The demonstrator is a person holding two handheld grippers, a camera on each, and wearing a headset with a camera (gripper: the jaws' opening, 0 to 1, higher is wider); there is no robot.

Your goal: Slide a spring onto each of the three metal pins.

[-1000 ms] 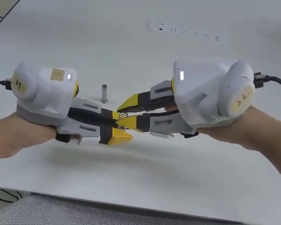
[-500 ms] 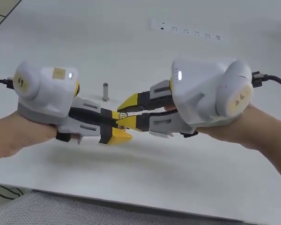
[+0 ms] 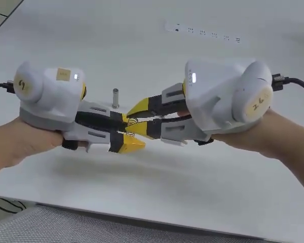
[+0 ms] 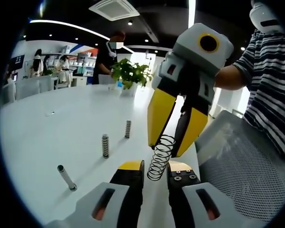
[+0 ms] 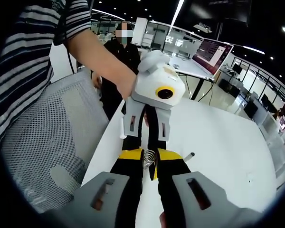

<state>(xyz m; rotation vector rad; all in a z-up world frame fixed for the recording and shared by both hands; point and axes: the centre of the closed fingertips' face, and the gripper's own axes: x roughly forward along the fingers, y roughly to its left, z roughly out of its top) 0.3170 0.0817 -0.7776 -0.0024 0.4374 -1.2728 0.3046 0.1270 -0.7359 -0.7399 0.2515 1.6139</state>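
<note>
Spring (image 4: 160, 156) hangs over the bench (image 3: 192, 192), one end clamped in my left gripper (image 4: 155, 168), the other in my right gripper (image 4: 167, 146). Neither has let go this past second, so the hand-over isn't finished. Bare pin (image 3: 115, 97) waits at 11 o'clock.

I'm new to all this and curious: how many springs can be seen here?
3. One spring is in the air between the left gripper and right gripper; one sits on the middle pin; one on the far pin. More may be hidden.
</note>
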